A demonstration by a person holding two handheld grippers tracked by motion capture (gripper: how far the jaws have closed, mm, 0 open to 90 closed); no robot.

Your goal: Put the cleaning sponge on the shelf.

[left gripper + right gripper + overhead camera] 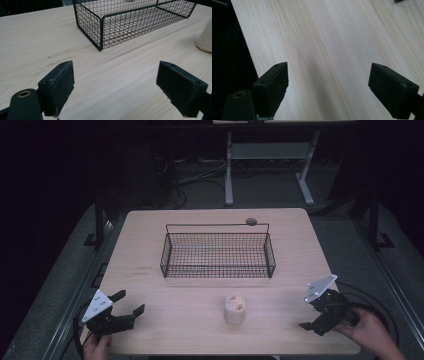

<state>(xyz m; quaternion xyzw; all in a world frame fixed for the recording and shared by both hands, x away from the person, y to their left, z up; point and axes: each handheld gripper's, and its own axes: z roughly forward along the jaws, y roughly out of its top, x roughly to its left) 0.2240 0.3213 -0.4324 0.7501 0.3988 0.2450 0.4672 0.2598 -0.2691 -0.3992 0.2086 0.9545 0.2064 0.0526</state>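
Note:
A black wire basket (pixel 217 255) stands in the middle of the light wooden table (pixel 150 245); nothing shows inside it. In front of it, toward the near edge, a pale beige stubby cylinder (pixel 235 309) stands upright with dimples in its top. My left gripper (pixel 131 302) rests at the near left corner, open and holding nothing, jaws pointing toward the basket. In the left gripper view the basket's corner (pixel 101 32) lies ahead of the gripper (pixel 115 85), with the beige cylinder (pixel 206 37) at the right edge. My right gripper (pixel 307 316) sits open at the near right corner; in its own view the gripper (pixel 328 85) has bare wood between its jaws.
A small grey round piece (pixel 251 221) sits on the basket's raised far rail. The table's edge (pixel 245 50) runs close by the right gripper, with dark floor beyond. A white metal frame (pixel 230 170) and cables lie on the floor behind the table.

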